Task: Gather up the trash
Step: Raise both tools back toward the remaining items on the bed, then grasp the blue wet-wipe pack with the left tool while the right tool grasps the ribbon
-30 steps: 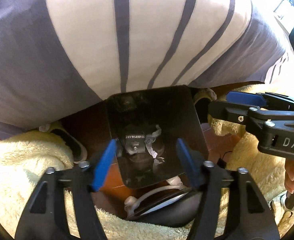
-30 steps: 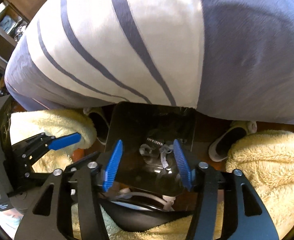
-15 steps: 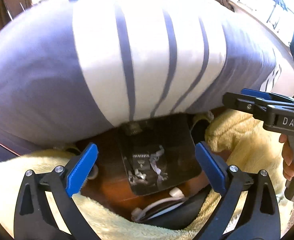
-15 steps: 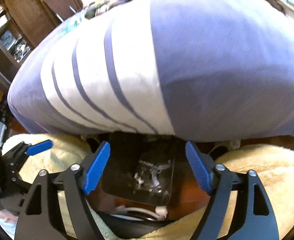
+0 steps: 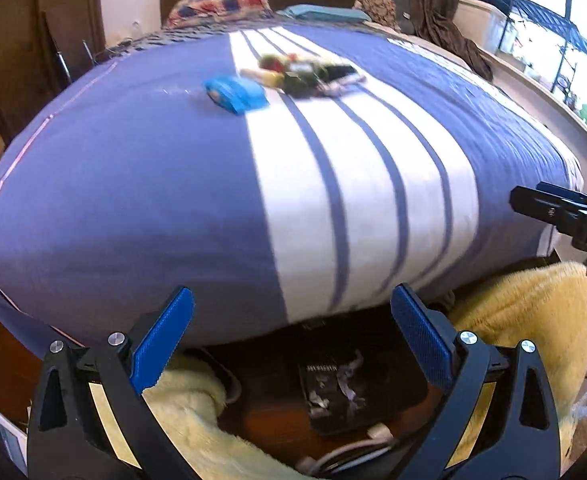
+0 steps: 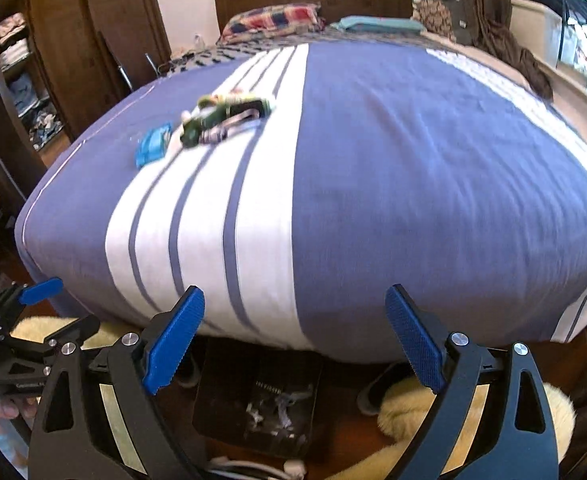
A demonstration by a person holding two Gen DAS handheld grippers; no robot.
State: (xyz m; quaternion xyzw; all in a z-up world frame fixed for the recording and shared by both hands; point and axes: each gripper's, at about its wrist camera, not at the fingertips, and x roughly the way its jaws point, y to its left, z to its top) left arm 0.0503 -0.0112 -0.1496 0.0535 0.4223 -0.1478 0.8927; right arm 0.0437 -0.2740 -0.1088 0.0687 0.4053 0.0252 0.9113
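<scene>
A pile of trash (image 5: 305,72) with green and dark wrappers lies far back on the striped blue and white bed (image 5: 141,208), beside a blue packet (image 5: 235,94). It also shows in the right wrist view (image 6: 223,118) next to the blue packet (image 6: 153,148). A black bin (image 5: 345,388) with crumpled scraps inside stands on the floor at the bed's foot, also in the right wrist view (image 6: 269,400). My left gripper (image 5: 291,344) is open and empty above the bin. My right gripper (image 6: 295,340) is open and empty above it too.
Cream fleece-covered legs (image 5: 533,312) flank the bin. Slippers (image 6: 377,394) and a white cable (image 5: 345,448) lie on the wooden floor. Pillows (image 6: 273,20) and a headboard sit at the far end. A wardrobe (image 6: 21,80) stands left, a window ledge right.
Both grippers have opened wide and tilted up from the bin, so the bed top and the trash on it have come into view. The bin now sits low in both views.
</scene>
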